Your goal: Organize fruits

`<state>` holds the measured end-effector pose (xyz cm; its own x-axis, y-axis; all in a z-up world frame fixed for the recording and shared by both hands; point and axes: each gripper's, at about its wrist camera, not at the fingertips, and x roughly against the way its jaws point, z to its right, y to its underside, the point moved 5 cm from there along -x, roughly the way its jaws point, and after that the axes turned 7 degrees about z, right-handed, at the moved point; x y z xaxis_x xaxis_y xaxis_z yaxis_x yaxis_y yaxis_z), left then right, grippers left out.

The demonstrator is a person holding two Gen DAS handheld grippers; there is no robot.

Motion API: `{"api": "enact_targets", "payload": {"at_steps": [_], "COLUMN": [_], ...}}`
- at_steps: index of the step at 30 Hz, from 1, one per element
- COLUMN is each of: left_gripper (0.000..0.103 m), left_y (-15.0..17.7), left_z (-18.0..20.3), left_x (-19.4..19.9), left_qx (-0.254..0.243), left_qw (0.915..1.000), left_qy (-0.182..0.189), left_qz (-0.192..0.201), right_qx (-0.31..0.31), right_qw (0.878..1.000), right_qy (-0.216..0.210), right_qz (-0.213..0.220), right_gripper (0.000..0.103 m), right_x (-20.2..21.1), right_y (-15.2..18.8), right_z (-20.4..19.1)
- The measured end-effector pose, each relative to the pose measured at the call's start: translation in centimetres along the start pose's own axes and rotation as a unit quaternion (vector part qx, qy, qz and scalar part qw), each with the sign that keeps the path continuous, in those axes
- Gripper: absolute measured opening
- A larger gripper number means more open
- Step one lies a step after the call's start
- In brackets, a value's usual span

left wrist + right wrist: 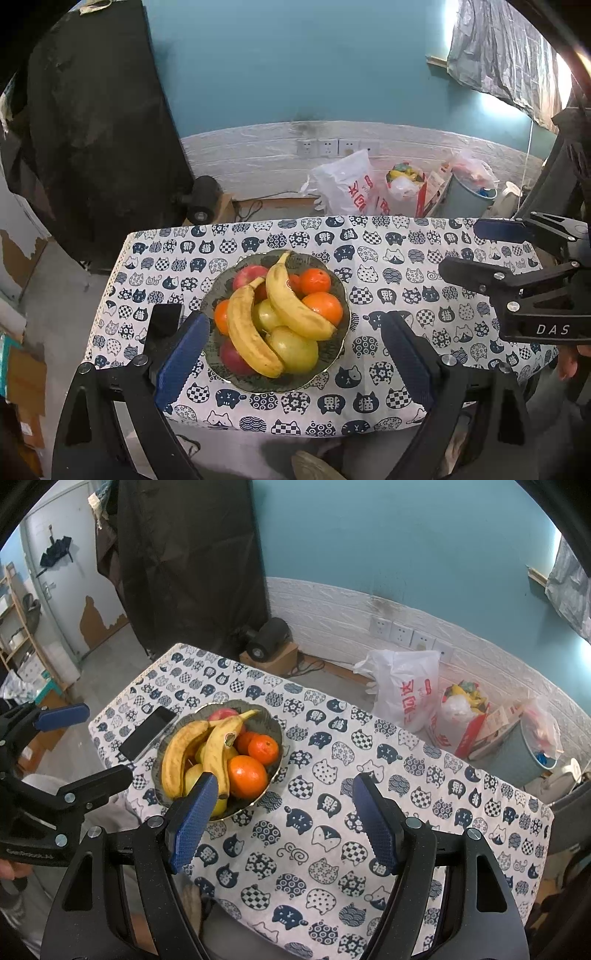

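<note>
A patterned bowl on the cat-print tablecloth holds two bananas, several oranges, red apples and green apples. My left gripper hovers open over the bowl's near side, its blue pads wide on either side of the fruit. My right gripper is open above bare cloth to the right of the bowl, its left pad overlapping the bowl's edge in view. Neither holds anything.
A black phone lies on the cloth left of the bowl. Behind the table stand plastic bags, a bin, a cardboard box with a black device and a dark cloth-covered stand.
</note>
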<state>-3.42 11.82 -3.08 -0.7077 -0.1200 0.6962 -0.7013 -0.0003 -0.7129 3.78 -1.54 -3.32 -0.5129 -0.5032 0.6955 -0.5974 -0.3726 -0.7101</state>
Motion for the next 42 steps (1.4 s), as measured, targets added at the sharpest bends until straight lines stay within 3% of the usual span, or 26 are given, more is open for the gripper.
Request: {"api": "enact_targets", "payload": {"at_steps": [42], "left_gripper": [0.095], "left_y": [0.01], "left_z": [0.47], "left_x": [-0.12], "left_qx": [-0.007], "left_qw": [0.9999], "left_qy": [-0.005], "left_qz": [-0.007], "right_qx": [0.001], "right_qw": [1.000], "right_qy": [0.003], "right_qz": [-0.002], "right_gripper": [0.074], "right_x": [0.29], "right_y": [0.19], "right_z": [0.40]}}
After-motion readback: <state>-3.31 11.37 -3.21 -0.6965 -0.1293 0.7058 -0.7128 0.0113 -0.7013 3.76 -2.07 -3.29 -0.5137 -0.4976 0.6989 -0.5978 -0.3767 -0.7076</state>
